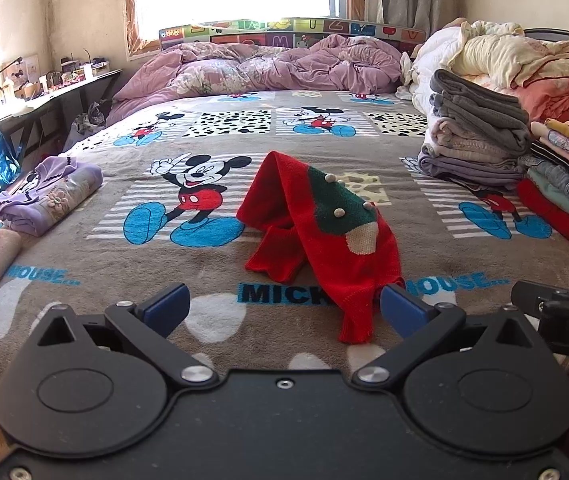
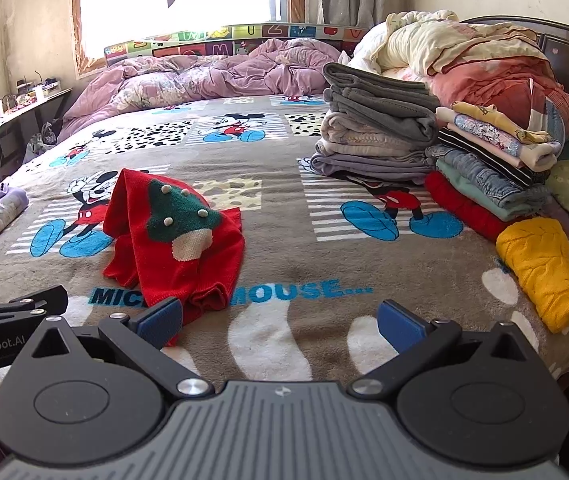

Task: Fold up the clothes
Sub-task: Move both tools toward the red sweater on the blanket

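Note:
A red knitted sweater [image 1: 316, 232] with a green tree motif lies crumpled and humped on the Mickey Mouse blanket [image 1: 212, 280]; the right wrist view shows the same sweater [image 2: 176, 240] left of centre. My left gripper [image 1: 284, 308] is open, low over the blanket just in front of the sweater's hem, whose tip lies beside the right finger [image 1: 402, 306]. My right gripper [image 2: 280, 320] is open too, to the right of the sweater, its left finger [image 2: 162, 318] in front of the hem. Neither holds anything.
Stacks of folded clothes [image 2: 384, 132] and a yellow knit [image 2: 544, 268] line the bed's right side. A folded lilac garment [image 1: 50, 196] lies at the left edge. A purple duvet [image 1: 252, 66] is heaped at the far end. A cluttered shelf [image 1: 44, 92] runs along the left wall.

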A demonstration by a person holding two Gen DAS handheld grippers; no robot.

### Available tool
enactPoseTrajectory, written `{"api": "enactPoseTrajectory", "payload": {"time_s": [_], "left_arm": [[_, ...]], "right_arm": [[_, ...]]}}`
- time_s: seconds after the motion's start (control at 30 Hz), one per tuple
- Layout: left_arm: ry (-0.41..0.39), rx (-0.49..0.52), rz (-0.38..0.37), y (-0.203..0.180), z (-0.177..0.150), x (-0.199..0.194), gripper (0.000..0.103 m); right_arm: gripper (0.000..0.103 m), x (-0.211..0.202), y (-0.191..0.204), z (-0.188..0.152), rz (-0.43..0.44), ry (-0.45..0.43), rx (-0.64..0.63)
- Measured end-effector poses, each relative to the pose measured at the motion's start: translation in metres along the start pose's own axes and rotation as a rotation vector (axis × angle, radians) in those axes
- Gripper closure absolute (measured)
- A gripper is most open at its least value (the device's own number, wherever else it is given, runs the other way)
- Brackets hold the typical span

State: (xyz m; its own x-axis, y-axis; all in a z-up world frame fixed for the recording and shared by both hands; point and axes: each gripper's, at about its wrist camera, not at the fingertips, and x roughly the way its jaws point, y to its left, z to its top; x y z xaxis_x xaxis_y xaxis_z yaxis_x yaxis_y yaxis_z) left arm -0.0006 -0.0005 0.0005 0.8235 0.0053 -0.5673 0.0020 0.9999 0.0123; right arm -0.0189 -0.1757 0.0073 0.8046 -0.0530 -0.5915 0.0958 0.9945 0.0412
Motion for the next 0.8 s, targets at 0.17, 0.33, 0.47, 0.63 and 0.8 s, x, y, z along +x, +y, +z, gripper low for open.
{"api": "enactPoseTrajectory", "payload": {"time_s": [0.17,0.33,0.47,0.63,0.8], "left_arm": [[0.000,0.013,0.006,-0.003,0.001,-0.005,0.000],[-0.001,0.025,0.012,-0.006,0.001,-0.009,0.000],[-0.012,0.027,0.009,-0.006,0.000,-0.014,0.000],[-0.020,0.029,0.010,-0.009,0.002,-0.018,0.000],[-0.029,0.033,0.012,-0.011,0.004,-0.021,0.000]], "right_arm": [[0.000,-0.004,-0.001,0.002,0.007,-0.005,0.017],[0.000,-0.007,-0.002,0.004,0.015,-0.011,0.033],[0.000,-0.013,-0.006,0.005,0.043,-0.013,0.033],[0.000,-0.017,-0.006,0.006,0.049,-0.019,0.027],[0.000,-0.020,-0.006,0.008,0.055,-0.031,0.035]]}}
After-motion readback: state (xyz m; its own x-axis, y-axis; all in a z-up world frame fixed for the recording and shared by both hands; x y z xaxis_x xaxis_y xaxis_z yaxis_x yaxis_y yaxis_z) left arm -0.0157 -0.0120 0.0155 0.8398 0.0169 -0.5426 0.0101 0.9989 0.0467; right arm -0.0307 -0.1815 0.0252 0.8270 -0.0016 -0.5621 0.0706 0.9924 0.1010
